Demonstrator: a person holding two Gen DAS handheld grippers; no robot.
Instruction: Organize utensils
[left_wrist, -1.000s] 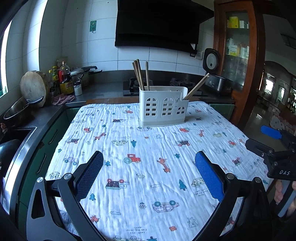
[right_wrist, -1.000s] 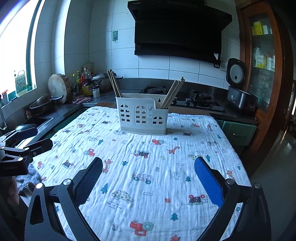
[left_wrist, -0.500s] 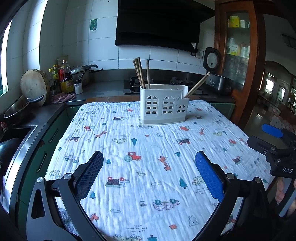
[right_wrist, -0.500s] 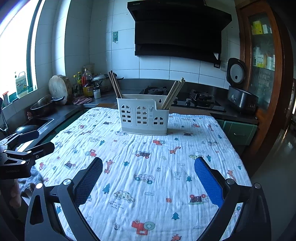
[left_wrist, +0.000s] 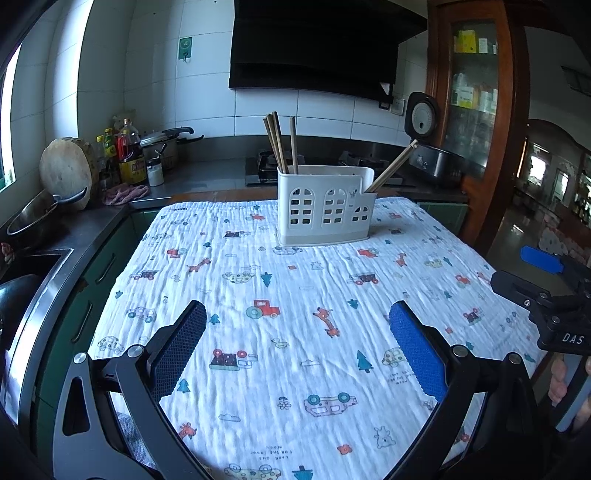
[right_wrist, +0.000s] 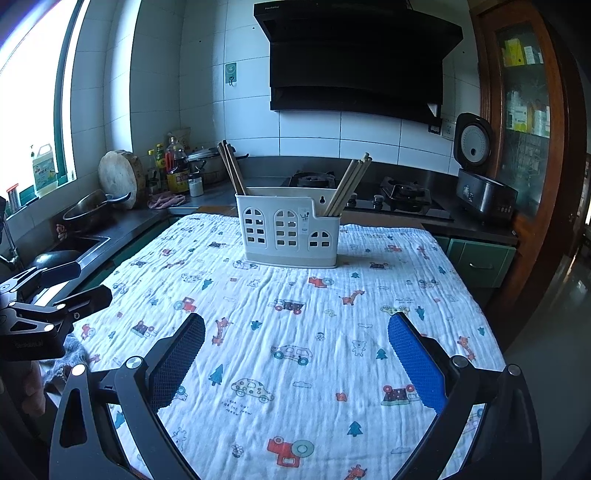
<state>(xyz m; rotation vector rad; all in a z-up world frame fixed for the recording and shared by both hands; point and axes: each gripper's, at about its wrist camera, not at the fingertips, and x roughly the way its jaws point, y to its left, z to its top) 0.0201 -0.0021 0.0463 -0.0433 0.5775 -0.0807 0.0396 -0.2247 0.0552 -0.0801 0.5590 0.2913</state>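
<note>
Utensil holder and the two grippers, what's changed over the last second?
Both grippers backed away slightly: the holder looks a little smaller and farther in each wrist view. Nothing was grasped or released. Left gripper and right gripper stay open and empty; the chopsticks stay in the holder.

A table draped in a white cloth (left_wrist: 295, 332) printed with cartoon cars, giraffes and trees carries a white plastic utensil holder (left_wrist: 325, 206) near its far edge, wooden chopsticks (left_wrist: 280, 144) standing upright and leaning inside its compartments.
</note>
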